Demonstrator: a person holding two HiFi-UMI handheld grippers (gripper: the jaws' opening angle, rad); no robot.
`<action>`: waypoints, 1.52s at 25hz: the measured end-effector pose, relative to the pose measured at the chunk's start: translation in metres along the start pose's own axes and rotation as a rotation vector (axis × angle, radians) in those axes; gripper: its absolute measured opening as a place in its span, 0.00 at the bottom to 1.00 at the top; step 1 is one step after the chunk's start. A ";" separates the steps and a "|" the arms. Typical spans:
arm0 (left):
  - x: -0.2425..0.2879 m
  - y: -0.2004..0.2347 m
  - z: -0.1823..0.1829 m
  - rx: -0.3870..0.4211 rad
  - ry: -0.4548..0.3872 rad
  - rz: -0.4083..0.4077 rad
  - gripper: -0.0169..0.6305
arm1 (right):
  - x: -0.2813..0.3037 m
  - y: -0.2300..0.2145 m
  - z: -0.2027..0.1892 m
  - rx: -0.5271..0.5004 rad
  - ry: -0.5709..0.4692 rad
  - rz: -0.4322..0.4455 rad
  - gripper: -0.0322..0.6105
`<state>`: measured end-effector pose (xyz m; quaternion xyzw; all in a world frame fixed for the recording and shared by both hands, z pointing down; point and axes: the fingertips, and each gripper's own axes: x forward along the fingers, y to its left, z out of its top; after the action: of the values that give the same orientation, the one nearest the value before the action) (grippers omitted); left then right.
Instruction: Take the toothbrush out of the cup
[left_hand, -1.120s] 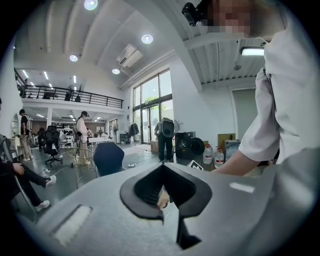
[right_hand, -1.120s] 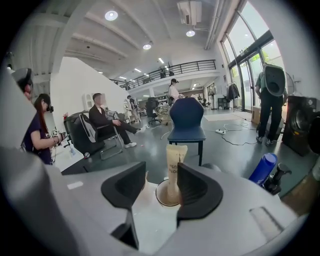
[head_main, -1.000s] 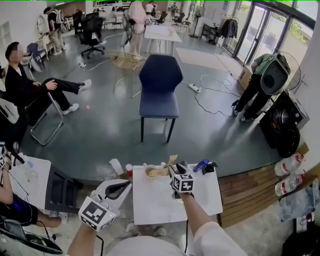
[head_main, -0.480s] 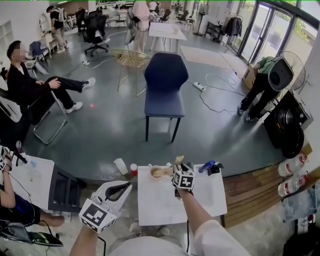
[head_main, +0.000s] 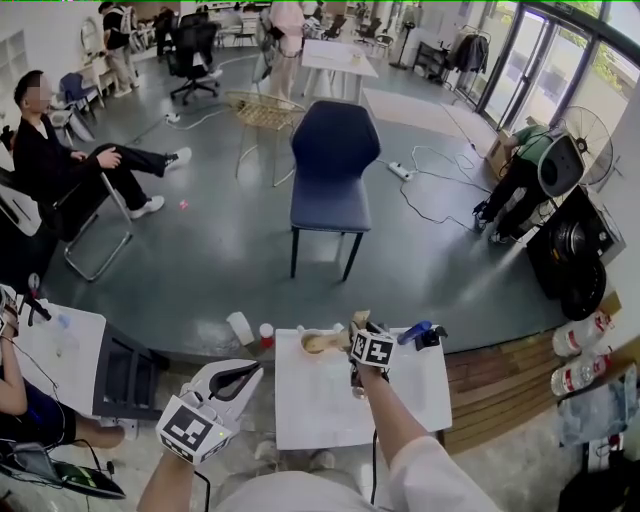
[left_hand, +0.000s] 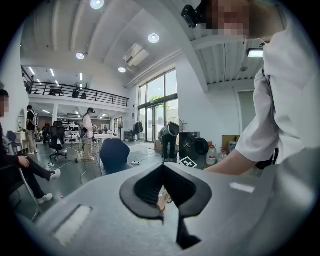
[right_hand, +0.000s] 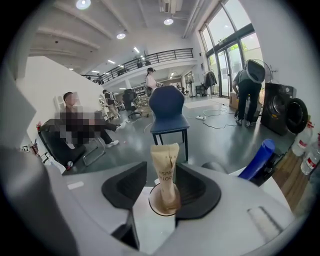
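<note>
My left tongs (head_main: 248, 372) hang shut and empty beside the table (head_main: 320, 405). My right tongs (head_main: 357, 325), jaws just opened wider, straddle the wrapped toothbrush (right_hand: 163, 160) standing in the cup (right_hand: 161, 204). I should close squarely on it, then lift straight up.

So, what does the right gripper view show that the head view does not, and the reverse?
Only the right gripper view: the right gripper's jaws, which have just been opening, stand apart on either side of the wrapped toothbrush, standing in the cup. Only the head view: the left gripper, beside the table's left edge. Both: the blue chair behind the table, and the toothbrush in its cup.
</note>
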<state>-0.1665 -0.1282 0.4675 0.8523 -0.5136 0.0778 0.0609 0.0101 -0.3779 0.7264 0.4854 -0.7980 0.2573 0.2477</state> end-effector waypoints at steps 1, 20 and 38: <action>0.000 0.000 -0.001 -0.003 0.000 0.000 0.04 | 0.001 0.000 0.000 -0.002 0.011 -0.003 0.33; -0.001 0.009 -0.001 -0.023 -0.005 0.025 0.04 | 0.042 0.001 0.001 -0.022 0.309 -0.011 0.34; 0.001 0.016 -0.011 -0.051 0.007 0.046 0.04 | 0.052 -0.003 -0.002 -0.165 0.328 -0.043 0.10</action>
<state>-0.1806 -0.1343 0.4793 0.8382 -0.5347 0.0689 0.0826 -0.0081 -0.4117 0.7619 0.4321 -0.7547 0.2613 0.4189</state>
